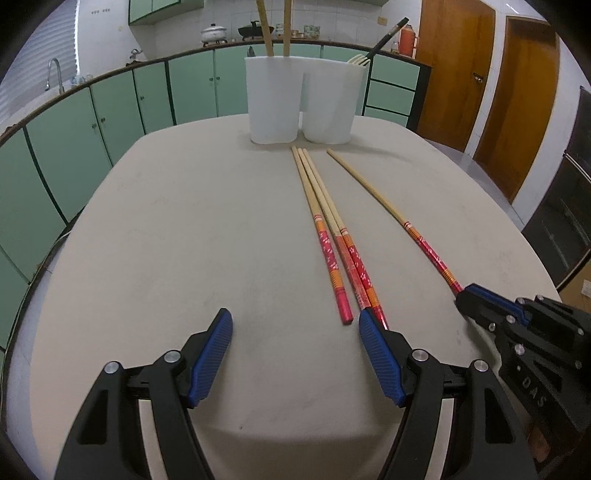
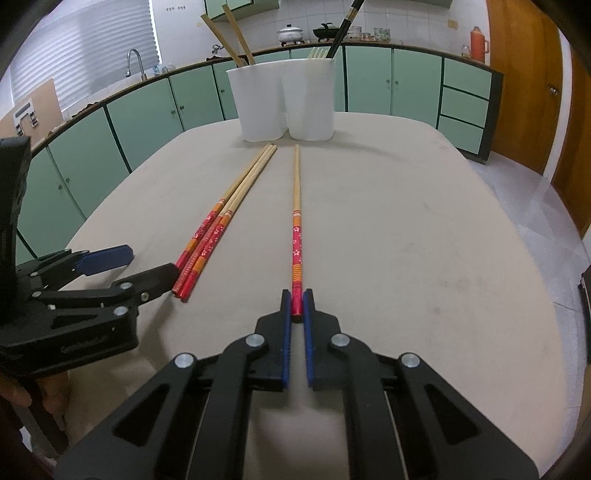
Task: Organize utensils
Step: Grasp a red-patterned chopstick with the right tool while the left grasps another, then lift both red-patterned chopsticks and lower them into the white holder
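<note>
Right gripper around chopstick, tip toward white holder

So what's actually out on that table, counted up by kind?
Red-handled chopsticks lying flat: 4, a bundle of three plus a single one whose end sits in the right tool
White holder compartments: 2
Wooden sticks standing in the holder: 2
Dark chopsticks: 1
Pale forks: 1
Total: 10

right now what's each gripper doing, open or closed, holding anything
Left gripper: open, holding nothing, beside the three bundled red-handled bamboo chopsticks.
Right gripper: shut on the red end of the single red-handled bamboo chopstick.
</note>
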Motion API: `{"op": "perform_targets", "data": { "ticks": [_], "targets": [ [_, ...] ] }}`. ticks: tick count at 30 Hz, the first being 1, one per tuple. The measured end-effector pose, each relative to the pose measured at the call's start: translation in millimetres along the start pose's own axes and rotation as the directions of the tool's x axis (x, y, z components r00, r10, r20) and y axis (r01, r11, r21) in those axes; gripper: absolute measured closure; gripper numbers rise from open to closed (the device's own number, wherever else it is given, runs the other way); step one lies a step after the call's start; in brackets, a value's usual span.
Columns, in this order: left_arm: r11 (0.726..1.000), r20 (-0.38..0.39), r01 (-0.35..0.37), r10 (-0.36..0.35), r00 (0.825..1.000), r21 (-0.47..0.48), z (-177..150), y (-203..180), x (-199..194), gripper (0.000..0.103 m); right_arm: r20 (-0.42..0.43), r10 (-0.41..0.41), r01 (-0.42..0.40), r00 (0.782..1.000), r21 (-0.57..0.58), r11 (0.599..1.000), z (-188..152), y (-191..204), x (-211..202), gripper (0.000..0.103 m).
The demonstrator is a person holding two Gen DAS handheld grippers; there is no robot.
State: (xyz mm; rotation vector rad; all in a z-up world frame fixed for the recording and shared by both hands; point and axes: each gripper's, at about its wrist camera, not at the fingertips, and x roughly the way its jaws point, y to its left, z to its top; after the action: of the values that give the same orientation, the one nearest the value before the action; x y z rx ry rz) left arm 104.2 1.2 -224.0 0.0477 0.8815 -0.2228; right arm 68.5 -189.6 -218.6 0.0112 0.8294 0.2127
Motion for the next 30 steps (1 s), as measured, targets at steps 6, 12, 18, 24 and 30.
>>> {"op": "perform_targets", "data": {
  "ticks": [6, 12, 18, 24, 30],
  "targets": [
    [1.000, 0.007, -0.002, 0.002, 1.000, 0.008, 3.4, -7.6, 2.0, 0.048, 0.001, 0.001, -0.001, 1.000, 0.002, 1.000, -0.5, -0.4, -0.3, 0.098],
    [1.000, 0.020, 0.000, 0.000, 1.000, -0.001, 3.6, -7.2, 1.5, 0.085, 0.007, 0.009, -0.009, 1.000, 0.010, 1.000, -1.4, -1.8, -1.0, 0.098],
    [0.999, 0.028, 0.025, -0.024, 0.999, -0.032, 5.2, -4.2, 0.5, 0.097, 0.005, 0.009, -0.009, 1.000, 0.007, 1.000, -0.5, -2.7, -2.3, 0.098],
    [0.999, 0.093, 0.014, -0.011, 0.996, -0.031, 15.5, 1.4, -24.4, 0.097, 0.048, -0.008, 0.009, 0.999, -0.020, 1.000, 6.8, -1.9, -15.1, 0.098],
    [1.000, 0.198, -0.002, 0.005, 0.980, -0.015, 35.8, 4.7, -62.1, 0.097, 0.126, -0.009, 0.014, 0.992, -0.045, 0.999, 26.0, -4.8, -40.9, 0.098]
  ]
}}
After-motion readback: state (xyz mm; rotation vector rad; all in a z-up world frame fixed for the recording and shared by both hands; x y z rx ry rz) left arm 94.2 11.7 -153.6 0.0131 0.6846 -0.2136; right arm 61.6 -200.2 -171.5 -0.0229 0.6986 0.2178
